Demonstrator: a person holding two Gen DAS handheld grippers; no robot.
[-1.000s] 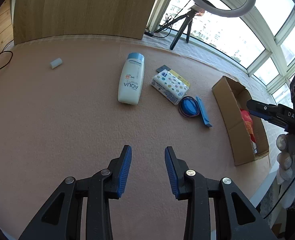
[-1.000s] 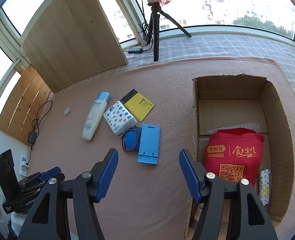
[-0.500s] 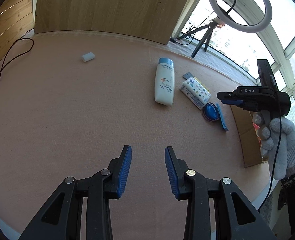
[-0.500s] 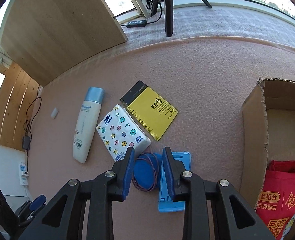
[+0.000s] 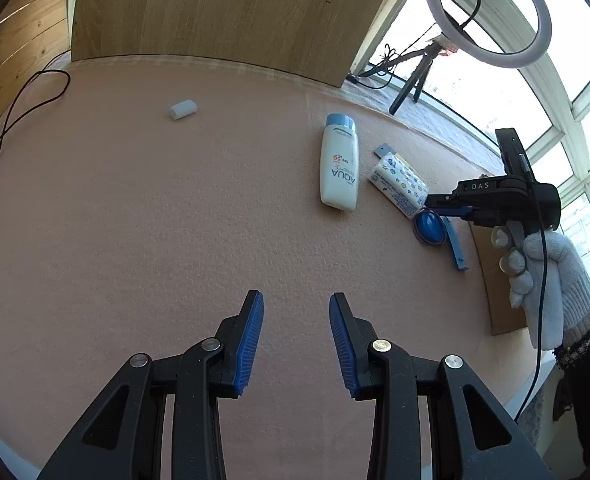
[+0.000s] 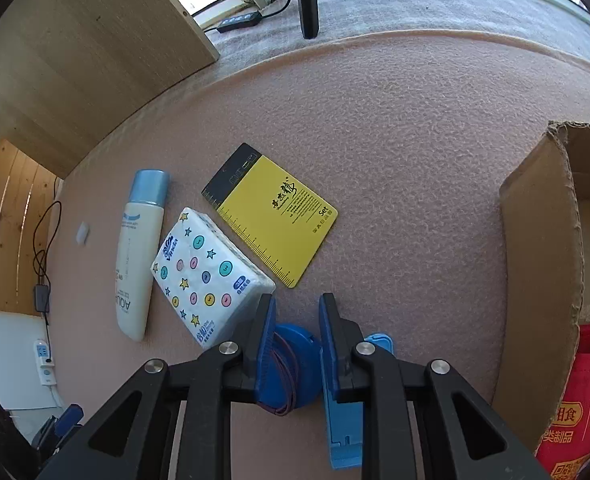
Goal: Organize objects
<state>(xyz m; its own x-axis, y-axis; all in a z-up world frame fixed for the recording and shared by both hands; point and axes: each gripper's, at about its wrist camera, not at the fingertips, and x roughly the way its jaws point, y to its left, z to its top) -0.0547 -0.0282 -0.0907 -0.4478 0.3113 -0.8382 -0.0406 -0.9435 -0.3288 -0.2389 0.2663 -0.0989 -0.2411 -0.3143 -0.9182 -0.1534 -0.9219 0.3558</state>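
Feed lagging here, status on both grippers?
Left gripper open, empty. Right gripper straddling round blue disc with rubber bands, not clamped. Patterned tissue pack and blue plastic stand crowd it.

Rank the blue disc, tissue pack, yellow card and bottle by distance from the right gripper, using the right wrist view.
1. Blue disc: between the right gripper's fingers.
2. Tissue pack: just left.
3. Yellow card: ahead.
4. Bottle: far left.
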